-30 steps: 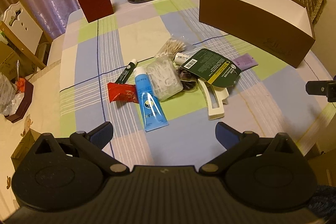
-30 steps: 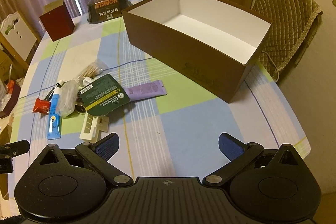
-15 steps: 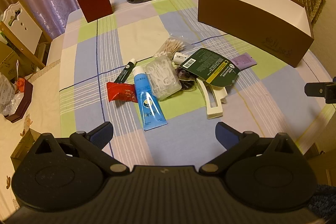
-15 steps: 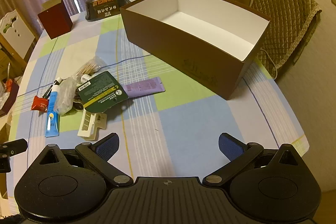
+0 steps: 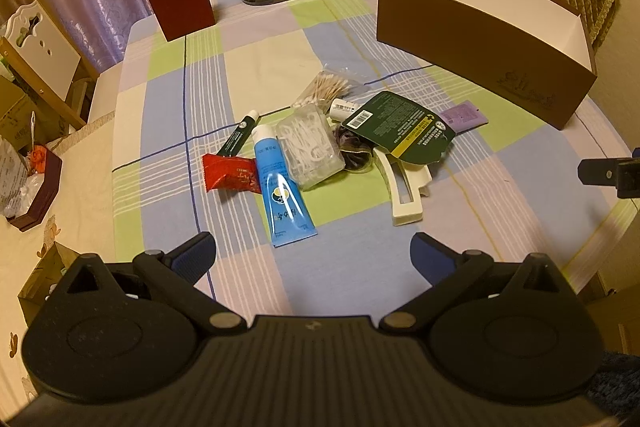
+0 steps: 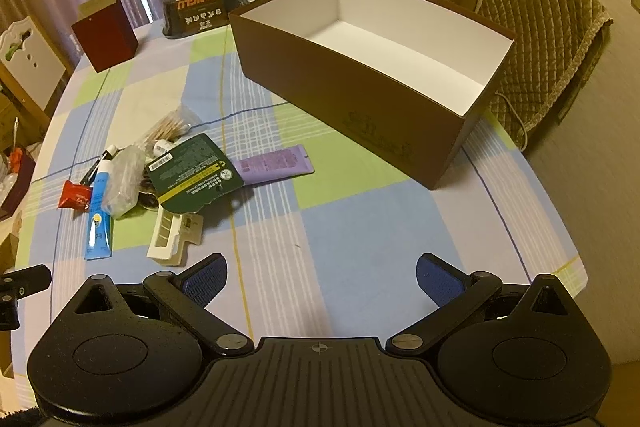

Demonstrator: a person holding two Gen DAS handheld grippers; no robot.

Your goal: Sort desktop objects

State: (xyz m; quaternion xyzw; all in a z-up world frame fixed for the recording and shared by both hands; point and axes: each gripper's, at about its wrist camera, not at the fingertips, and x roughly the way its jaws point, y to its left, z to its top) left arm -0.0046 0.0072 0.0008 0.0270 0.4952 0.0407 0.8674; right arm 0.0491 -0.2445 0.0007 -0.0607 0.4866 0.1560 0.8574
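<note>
Both of my grippers hover above the near edge of the checked tablecloth point(image 5: 256, 67). The left gripper point(image 5: 313, 251) has its jaws spread wide with nothing between the blue pads; the right gripper point(image 6: 322, 277) is likewise wide and empty. The clutter sits in one heap at mid-table. A blue tube point(image 5: 280, 185) lies nearest my left gripper, cap end pointing away, with a red sachet point(image 5: 229, 178) touching its left side and a slim dark green tube point(image 5: 237, 139) just beyond that. A clear bag of floss picks point(image 5: 310, 151) rests against the blue tube's right side, and a bag of cotton swabs point(image 5: 326, 87) lies behind it. A dark green card package point(image 5: 400, 131) overlaps a cream hair claw point(image 5: 404, 187) and partly covers a purple sachet point(image 6: 274, 165). The open brown box point(image 6: 344, 95), white inside and empty, stands well apart to the right of the heap, ahead of my right gripper.
</note>
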